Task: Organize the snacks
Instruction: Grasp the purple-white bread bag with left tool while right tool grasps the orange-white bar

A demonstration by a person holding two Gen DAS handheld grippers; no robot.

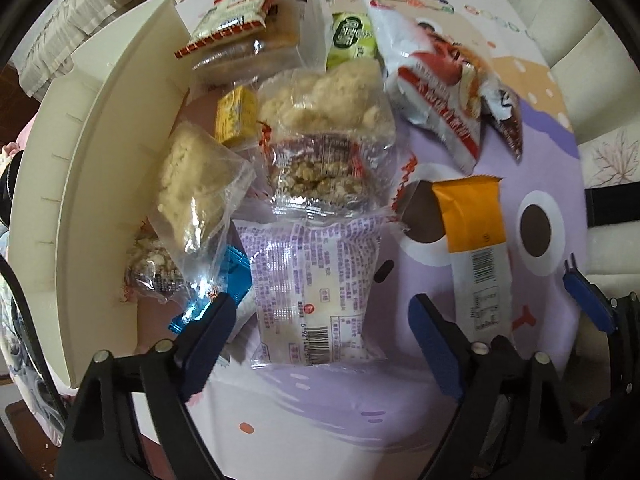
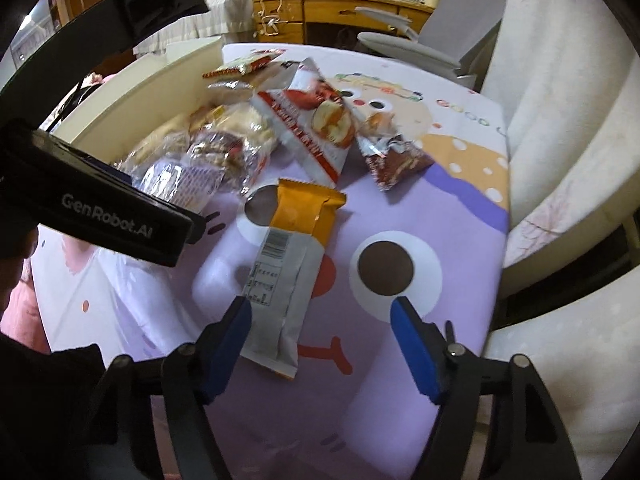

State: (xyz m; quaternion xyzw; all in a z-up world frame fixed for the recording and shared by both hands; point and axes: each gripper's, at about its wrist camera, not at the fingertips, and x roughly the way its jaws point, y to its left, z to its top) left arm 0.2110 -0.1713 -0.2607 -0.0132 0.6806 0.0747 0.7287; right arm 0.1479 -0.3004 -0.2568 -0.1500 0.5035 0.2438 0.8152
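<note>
Orange-and-white snack bar (image 2: 286,268) lies mid-table, apart from the pile by the cream box (image 1: 100,168). I hold my right gripper (image 2: 320,316) wide astride its near end, left gripper (image 1: 320,312) wide astride the purple-print packet (image 1: 316,280); next, squeeze both.

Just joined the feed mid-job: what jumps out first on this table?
A jumbled heap of snack packets lies beside the cream bin wall. Apart from it, an orange-and-white bar wrapper lies alone on the purple cartoon tablecloth, right ahead of the open right hand-held gripper. The left hand-held gripper straddles a white printed packet.
</note>
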